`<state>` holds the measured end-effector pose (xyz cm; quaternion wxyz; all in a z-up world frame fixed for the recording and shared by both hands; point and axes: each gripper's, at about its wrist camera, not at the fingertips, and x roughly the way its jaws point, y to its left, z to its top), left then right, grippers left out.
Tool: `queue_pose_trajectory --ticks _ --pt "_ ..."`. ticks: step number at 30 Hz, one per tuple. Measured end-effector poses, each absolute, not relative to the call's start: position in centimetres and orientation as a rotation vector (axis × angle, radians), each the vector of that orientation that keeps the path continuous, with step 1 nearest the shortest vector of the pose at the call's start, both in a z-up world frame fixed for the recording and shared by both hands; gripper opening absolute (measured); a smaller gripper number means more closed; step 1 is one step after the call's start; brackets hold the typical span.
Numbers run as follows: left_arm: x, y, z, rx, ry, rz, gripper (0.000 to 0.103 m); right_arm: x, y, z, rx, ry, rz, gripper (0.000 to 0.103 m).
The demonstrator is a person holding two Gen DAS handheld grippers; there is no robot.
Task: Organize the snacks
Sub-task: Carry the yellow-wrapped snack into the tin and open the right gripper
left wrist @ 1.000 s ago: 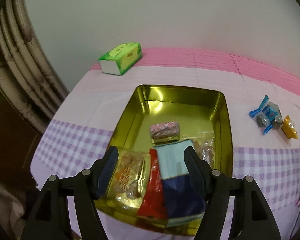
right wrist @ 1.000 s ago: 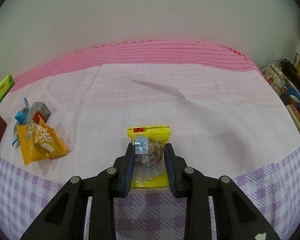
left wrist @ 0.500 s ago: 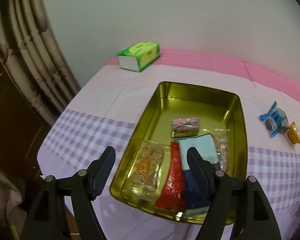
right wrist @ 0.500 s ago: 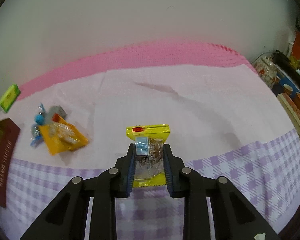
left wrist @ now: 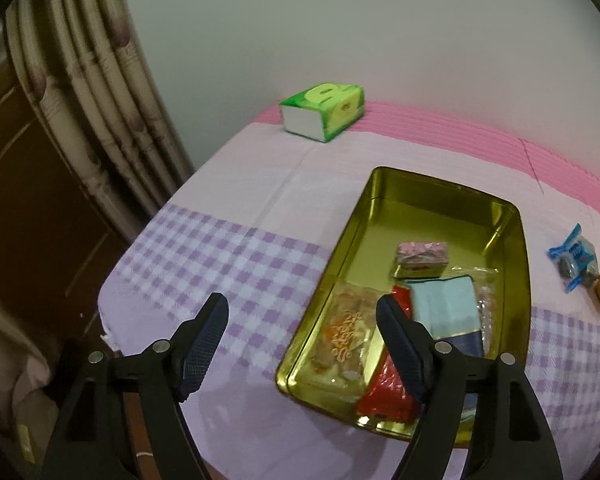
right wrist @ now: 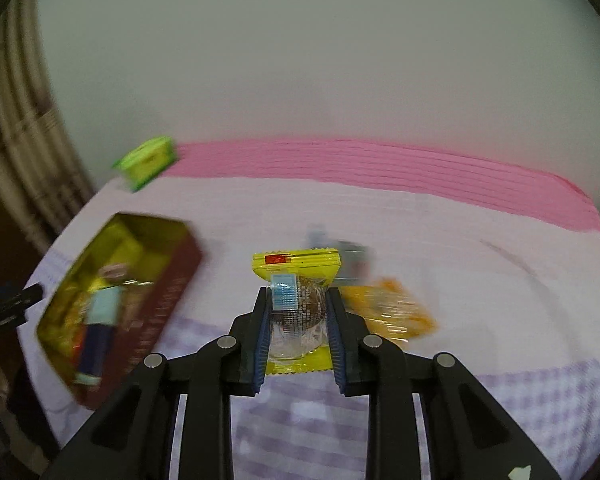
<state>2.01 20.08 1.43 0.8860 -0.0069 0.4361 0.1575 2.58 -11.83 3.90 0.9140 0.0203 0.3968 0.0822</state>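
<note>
With the right gripper pinching the yellow snack packet above the desk and the left gripper spread empty, carry it level toward the gold tin's bare far end.

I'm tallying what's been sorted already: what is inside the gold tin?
In the gold tin: a pink-wrapped snack, a clear pastry packet, a red packet, a light-and-dark blue packet and a clear packet partly covered beside it. Anything underneath is hidden.
</note>
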Motion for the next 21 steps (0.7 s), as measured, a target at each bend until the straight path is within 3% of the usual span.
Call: queue_pose_trajectory --ticks 10,21 --pt "0.3 23.0 1.2 -0.069 0.918 0.396 0.077 3.7 -0.3 3.0 -0.036 0.859 0.392 0.024" --pt "0.4 24.3 0.7 -0.126 0.951 0.429 0.077 4.7 4.7 1.5 -0.093 0.896 0.446 0.024"
